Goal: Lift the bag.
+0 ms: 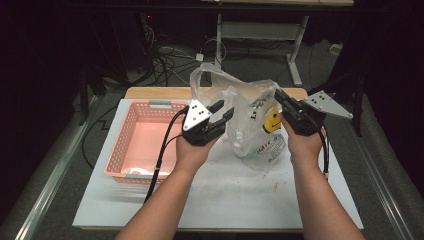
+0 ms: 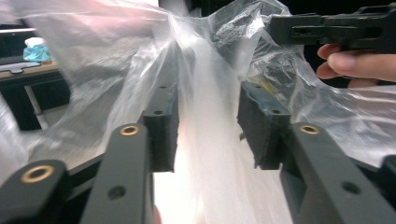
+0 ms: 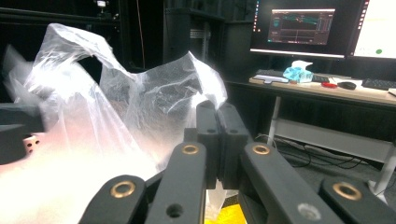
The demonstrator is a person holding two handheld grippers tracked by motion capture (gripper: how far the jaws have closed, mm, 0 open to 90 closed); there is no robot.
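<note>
- The left gripper [image 1: 224,111] has its jaws well apart, with a fold of the clear plastic bag [image 1: 250,120] running up between the pads [image 2: 164,128]; in the left gripper view [image 2: 205,126] the film touches the left pad, and whether it touches the right one is hard to tell.
- The right gripper [image 1: 280,95] has its jaws pressed together on the bag's upper right edge; in the right gripper view [image 3: 217,112] the two pads meet with the film bunched just past their tips.
- The bag stands upright between the two grippers, its handles rising above them, a yellow smiley face [image 1: 272,121] and dark print on its near right side.
- Each gripper sits in a hand: the left hand [image 1: 192,150] and the right hand [image 1: 303,142], with bare forearms coming in from the bottom of the high view.
- A black cable [image 1: 161,155] trails from the left gripper across the basket's near right corner.
- A pink basket [image 1: 131,130] lies on the table to the left of the bag, just beside the left hand.
- The table [image 1: 240,200] has a white top over a wooden edge at the far side.
- Beyond it, the dark floor carries tangled cords [image 1: 165,60] and a white desk frame [image 1: 295,47].
- The right gripper view shows lit monitors [image 3: 299,28] above a desk [image 3: 322,91] with a blue tissue pack [image 3: 299,72].
</note>
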